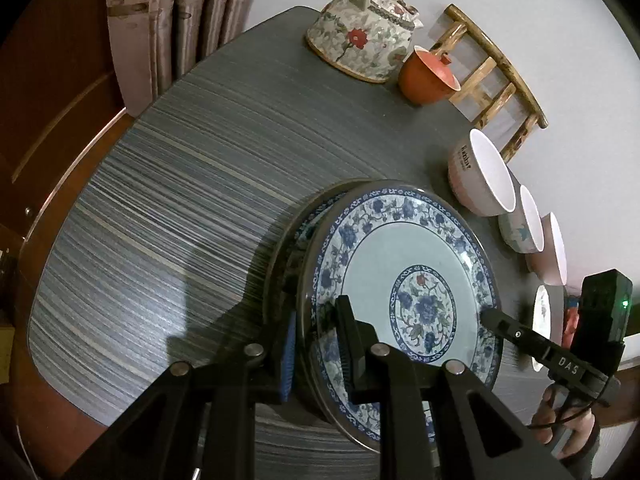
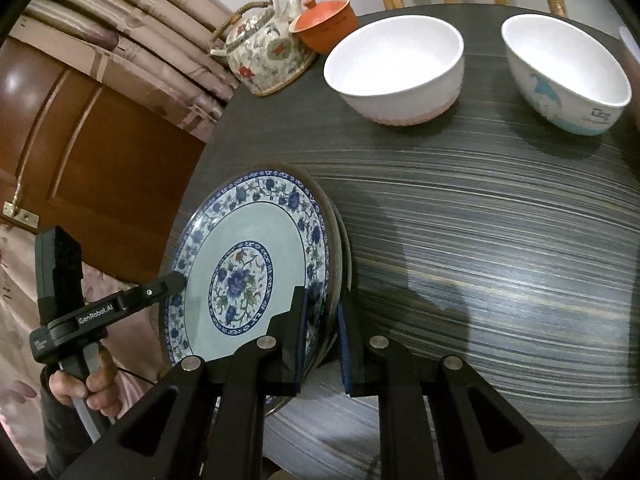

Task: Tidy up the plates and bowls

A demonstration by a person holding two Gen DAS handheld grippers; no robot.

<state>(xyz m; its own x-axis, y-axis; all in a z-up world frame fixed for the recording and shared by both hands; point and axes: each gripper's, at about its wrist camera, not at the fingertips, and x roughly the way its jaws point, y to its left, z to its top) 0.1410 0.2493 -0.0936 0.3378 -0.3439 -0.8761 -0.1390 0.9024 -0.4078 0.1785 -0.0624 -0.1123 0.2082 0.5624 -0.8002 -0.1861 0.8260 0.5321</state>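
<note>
A stack of blue-and-white floral plates hangs between both grippers, low over the dark striped table and near its edge. My left gripper is shut on the stack's near rim, one finger on top and one beneath. On the opposite rim my right gripper is shut the same way. Each wrist view also shows the other gripper's tip on the far rim: the right gripper and the left gripper. Several white bowls stand in a row beyond the plates.
A floral teapot and an orange lidded cup stand at the table's far end, with a bamboo chair behind them. A dolphin bowl and a small white dish sit near the bowls. A curtain and wooden door lie past the table edge.
</note>
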